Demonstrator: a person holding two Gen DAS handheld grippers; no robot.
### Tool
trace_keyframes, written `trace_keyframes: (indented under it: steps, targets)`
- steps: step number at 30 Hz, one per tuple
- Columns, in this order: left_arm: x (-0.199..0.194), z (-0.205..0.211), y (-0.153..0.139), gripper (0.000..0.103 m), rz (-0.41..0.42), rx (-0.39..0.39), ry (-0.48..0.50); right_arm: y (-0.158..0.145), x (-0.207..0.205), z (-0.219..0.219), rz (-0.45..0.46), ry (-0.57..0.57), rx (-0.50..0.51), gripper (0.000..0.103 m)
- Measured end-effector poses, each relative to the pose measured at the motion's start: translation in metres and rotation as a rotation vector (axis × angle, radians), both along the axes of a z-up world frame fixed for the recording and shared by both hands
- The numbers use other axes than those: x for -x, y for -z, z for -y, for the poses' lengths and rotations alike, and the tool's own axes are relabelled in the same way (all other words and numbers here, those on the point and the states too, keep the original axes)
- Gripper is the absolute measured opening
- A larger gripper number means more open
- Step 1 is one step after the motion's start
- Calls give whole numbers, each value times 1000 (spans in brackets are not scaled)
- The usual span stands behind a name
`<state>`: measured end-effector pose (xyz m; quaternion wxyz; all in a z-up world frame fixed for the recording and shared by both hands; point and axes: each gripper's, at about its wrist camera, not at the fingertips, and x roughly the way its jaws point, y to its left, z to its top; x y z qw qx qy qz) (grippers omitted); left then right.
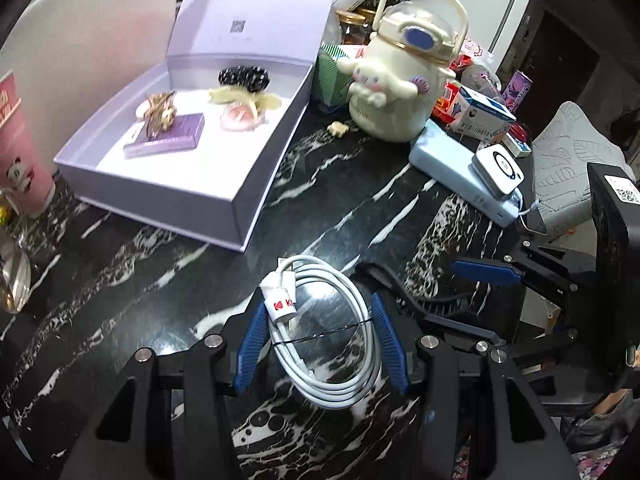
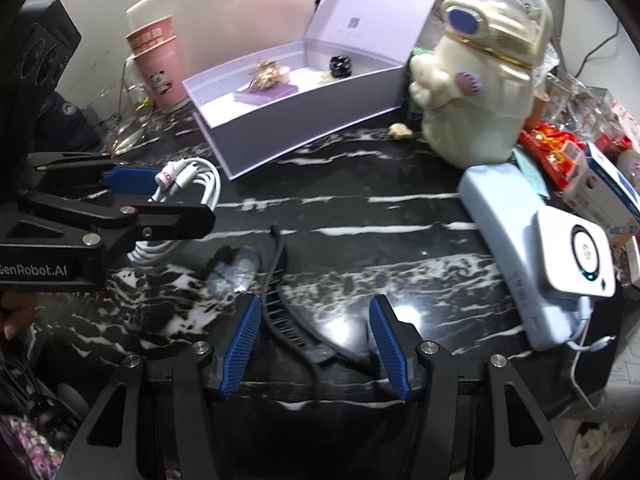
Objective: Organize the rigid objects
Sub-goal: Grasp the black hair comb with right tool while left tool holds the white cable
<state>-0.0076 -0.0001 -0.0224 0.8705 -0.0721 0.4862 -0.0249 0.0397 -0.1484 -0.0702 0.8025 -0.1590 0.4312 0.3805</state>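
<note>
A black marble table (image 2: pixel 360 216) with white veins carries an open lilac box (image 1: pixel 168 184) far ahead of the fingers, a cream bottle (image 1: pixel 396 92) beyond them, and a pale blue power bank (image 2: pixel 500 232) off to their right.

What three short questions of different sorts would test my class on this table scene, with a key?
1. True or false: the coiled white cable sits between the left gripper's fingers.
2. What lies between the right gripper's fingers? A) black toothed headband B) pink paper cup C) light blue power bank
3. Fill in: the lid of the lilac gift box stands ____.

Key: 1 true; 2 A; 3 open
</note>
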Motion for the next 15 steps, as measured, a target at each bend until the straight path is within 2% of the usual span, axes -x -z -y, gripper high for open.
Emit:
trace_keyframes:
  steps: [6,13,15]
  targets:
    - [2,-5,11,51,-21,18,18,10,1,-8,-18,14,35,56]
    - [-2,-5,21,51,-39,30,59,10,-6,-9,10,100,38,24]
    - [-2,-5,23,51,-42,30,70,9,-12,-8,17,135,39,22]
